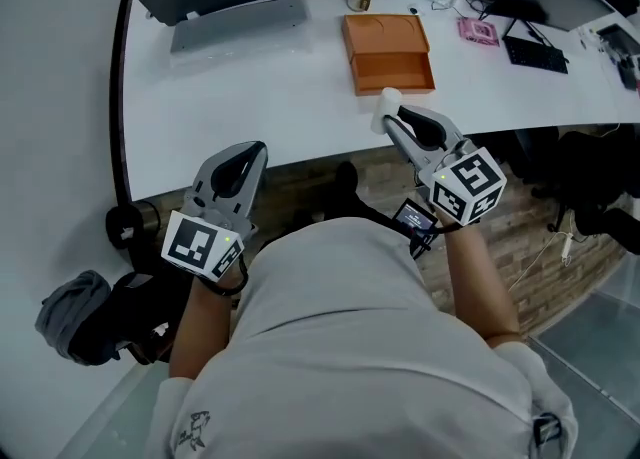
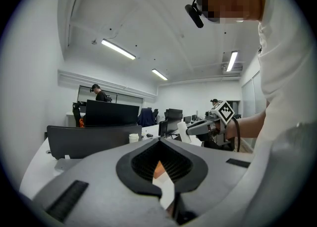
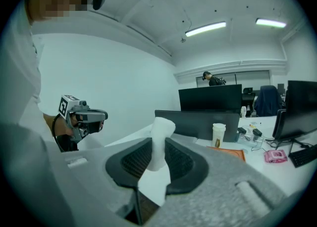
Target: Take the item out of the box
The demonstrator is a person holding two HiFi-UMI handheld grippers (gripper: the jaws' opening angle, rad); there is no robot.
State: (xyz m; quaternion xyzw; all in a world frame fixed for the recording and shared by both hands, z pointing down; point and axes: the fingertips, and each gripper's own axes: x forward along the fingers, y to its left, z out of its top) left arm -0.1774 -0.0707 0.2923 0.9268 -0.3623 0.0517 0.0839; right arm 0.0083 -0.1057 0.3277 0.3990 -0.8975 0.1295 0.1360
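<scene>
Right gripper (image 1: 392, 119) jaws were clamped on the white item (image 3: 159, 144), a soft-looking matte cylinder. It was held off the white table (image 1: 250, 87) edge, near the flat orange cardboard box (image 1: 388, 51). The head view hid most of the item. Left gripper (image 1: 256, 152) jaws were together and empty; its view showed the box only as an orange sliver.

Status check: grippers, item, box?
Grippers: left gripper shut, empty, by the table edge; right gripper shut on white item. Item out, held this side of orange box. Nothing in the way.
</scene>
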